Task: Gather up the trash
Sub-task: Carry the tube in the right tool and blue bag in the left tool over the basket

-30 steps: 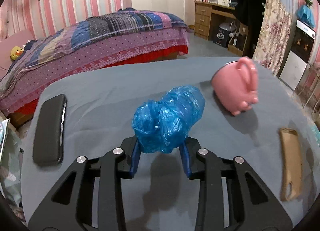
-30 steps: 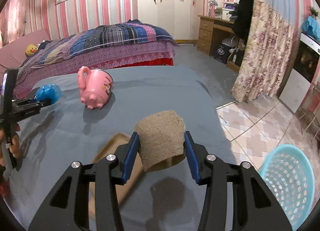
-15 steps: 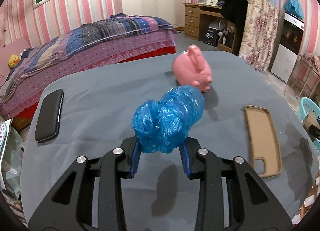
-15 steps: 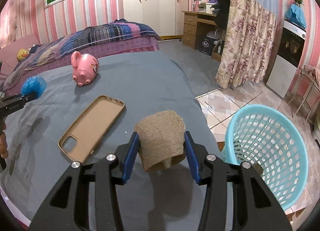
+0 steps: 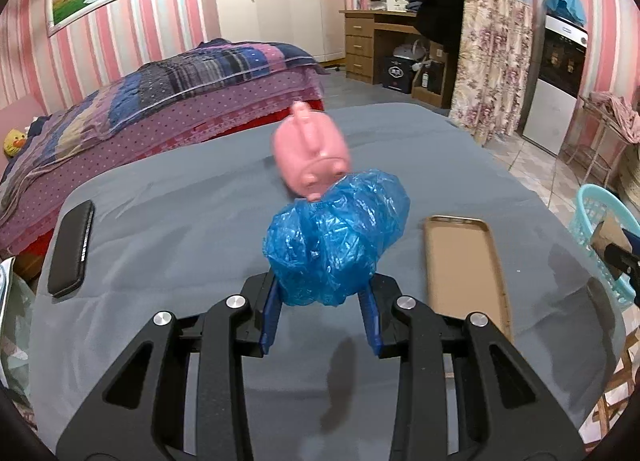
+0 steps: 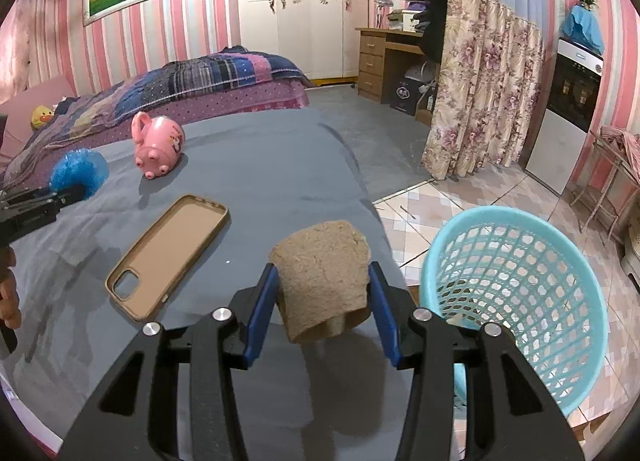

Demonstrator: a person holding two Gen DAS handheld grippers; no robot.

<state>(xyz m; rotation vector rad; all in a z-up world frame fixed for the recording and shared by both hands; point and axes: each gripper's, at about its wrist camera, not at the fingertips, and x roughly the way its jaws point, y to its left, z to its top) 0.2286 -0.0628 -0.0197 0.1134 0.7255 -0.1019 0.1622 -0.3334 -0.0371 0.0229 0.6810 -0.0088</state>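
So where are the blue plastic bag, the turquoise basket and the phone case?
blue plastic bag (image 5: 336, 245): left wrist view, crumpled middle.
turquoise basket (image 6: 516, 217): right wrist view, far rim.
phone case (image 6: 168, 257): right wrist view, inner face.

Crinkled, glossy blue plastic bag (image 5: 338, 237) sits between the left gripper's (image 5: 320, 301) matt blue pads. The right gripper (image 6: 324, 301) holds a rough, fibrous brown roll (image 6: 322, 275). Beyond lie matt grey cloth (image 6: 272, 181), a smooth tan case (image 6: 168, 257) and a glossy pink pig (image 6: 158, 145); to its right, an aqua plastic basket (image 6: 516, 297).

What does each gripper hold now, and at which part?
Left gripper: crumpled blue bag, pinched at its lower end. Right gripper: brown paper roll, gripped across its sides.
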